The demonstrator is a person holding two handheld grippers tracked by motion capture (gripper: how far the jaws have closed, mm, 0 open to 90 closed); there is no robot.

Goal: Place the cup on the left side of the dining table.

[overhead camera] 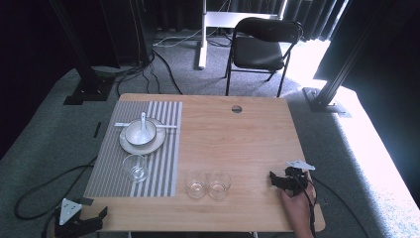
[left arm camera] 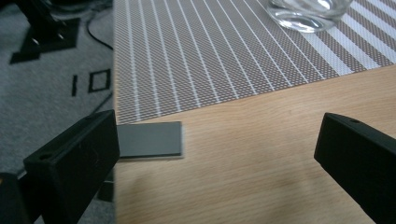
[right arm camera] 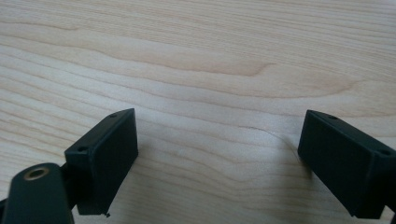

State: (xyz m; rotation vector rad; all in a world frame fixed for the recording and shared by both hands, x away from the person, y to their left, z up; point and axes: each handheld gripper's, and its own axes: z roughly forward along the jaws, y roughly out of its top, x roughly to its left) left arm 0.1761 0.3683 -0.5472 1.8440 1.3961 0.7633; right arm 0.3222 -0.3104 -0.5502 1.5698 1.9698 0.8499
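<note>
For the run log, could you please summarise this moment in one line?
left tongs: open, table corner | right tongs: open, over bare wood | two glasses: untouched

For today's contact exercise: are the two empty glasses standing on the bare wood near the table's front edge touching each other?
Apart. The high view shows a thin strip of table between the left glass and the right glass.

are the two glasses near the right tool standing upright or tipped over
Upright. In the high view both glasses stand on their bases on the bare table, rims up, left of the right tool, apart from it.
</note>
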